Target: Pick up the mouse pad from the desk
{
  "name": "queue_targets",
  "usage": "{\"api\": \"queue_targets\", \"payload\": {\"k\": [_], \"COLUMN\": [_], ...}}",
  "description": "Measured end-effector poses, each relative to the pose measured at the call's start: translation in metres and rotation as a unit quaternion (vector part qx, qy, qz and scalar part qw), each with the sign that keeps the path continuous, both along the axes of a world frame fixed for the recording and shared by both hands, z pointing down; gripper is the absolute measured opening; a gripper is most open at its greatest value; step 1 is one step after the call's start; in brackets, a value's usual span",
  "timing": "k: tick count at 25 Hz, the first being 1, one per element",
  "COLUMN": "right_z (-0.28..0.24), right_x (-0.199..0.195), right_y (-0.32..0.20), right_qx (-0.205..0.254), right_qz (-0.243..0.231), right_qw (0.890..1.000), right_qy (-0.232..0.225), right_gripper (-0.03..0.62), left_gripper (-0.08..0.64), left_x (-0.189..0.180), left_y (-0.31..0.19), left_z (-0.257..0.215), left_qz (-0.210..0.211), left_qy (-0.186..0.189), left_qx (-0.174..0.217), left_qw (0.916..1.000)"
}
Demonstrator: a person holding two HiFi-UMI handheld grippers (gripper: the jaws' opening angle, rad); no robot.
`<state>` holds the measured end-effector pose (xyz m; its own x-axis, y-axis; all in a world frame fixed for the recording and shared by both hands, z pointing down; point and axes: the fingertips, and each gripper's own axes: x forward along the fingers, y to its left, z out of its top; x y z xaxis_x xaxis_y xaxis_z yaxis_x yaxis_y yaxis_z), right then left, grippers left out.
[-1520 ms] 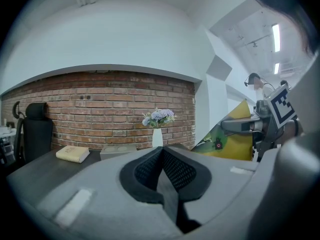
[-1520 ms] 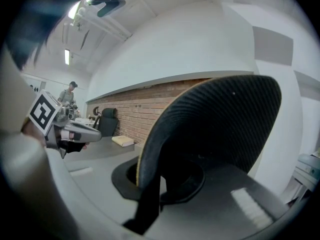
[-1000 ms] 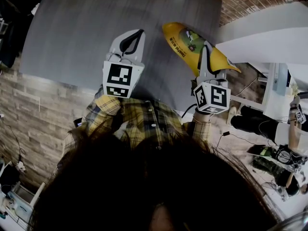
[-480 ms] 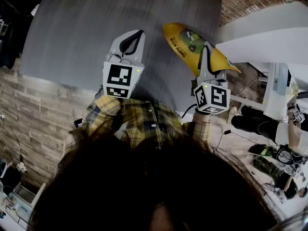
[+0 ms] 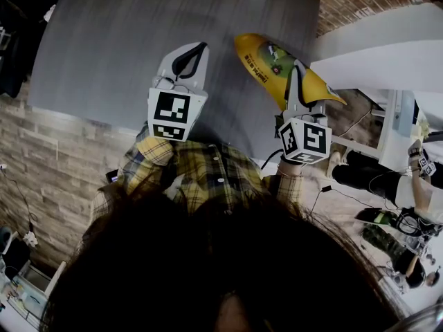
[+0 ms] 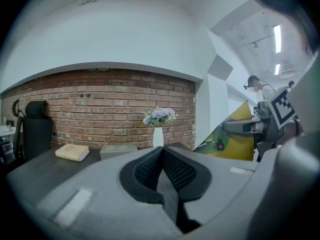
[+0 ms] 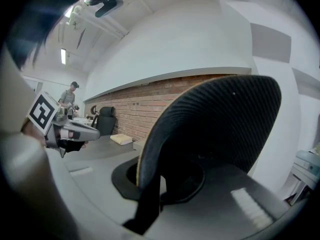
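Two grippers are up over the table (image 5: pixel 104 47), but only one is working. Your right gripper (image 5: pixel 296 75) is clamped tight on the mouse pad (image 5: pixel 266 61), biting its near rim so the rest of the sheet fans out ahead of the jaws. That edge grip looks chosen because a thin, flat pad offers nothing else to pinch. It leaves the pad tilted and hanging over the table's right edge rather than lying flat. It appears clear of the surface, so the pickup seems done or nearly so. Your left gripper (image 5: pixel 201 47) is fully closed on nothing, parked beside it over the middle of the table, probably just to keep out of the way. The pad is banana-yellow on top with a green printed picture and small lettering. Its curved outline comes to a point, and its black underside is finely textured with a thin yellow rim.
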<state>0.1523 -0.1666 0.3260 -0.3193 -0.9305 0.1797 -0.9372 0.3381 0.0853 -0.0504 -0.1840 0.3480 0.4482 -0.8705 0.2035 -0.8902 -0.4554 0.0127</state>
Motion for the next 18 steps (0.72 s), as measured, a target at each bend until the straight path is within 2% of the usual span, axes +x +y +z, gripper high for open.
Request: {"api": "queue_targets", "payload": {"k": [18], "right_z": [0.003], "right_x": [-0.0007], "right_y": [0.0001], "right_qx": [-0.007], "right_qz": [-0.002], "right_qw": [1.0], "right_qy": [0.004], "right_gripper": [0.013], "left_gripper": [0.0], "left_x": [-0.0013], "left_y": [-0.0001], "left_z": [0.0026], "left_qz": [-0.001], "left_qy": [0.002], "left_qx": [-0.005], "left_qw": [1.0]}}
